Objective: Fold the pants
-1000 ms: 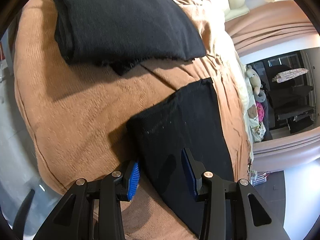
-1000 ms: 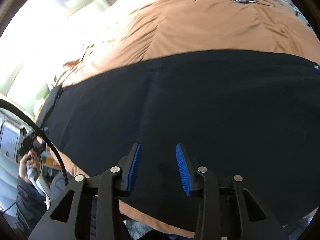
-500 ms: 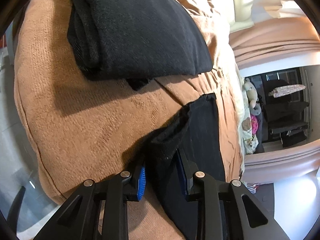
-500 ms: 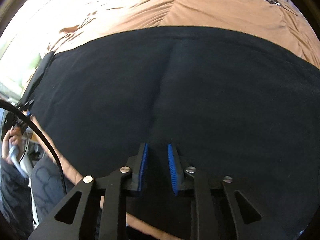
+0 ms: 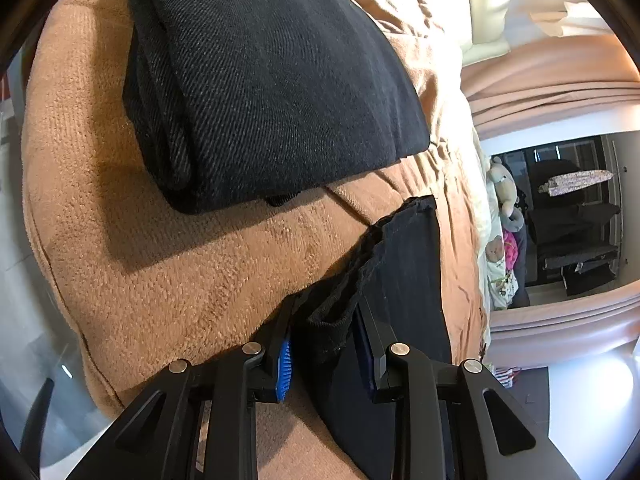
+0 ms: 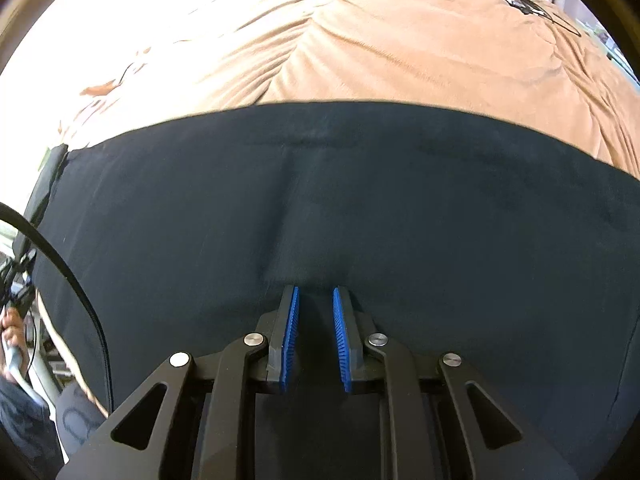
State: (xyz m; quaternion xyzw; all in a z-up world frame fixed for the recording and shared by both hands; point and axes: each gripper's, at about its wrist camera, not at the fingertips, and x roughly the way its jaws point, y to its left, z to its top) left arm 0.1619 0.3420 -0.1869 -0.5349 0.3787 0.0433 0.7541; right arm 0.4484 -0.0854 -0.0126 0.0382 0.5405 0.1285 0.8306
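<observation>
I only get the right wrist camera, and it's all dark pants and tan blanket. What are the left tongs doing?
Observer: The left tongs have just been closing, and the hem of one leg of the pants is bunched up between them.
Operator: Is anything else on the bed over there?
Observer: Yes, a folded dark garment lies on the tan blanket, beyond that hem and apart from it.
Operator: Any toys?
Observer: A stuffed toy sits by the bed's edge, on the right of that view.
</observation>
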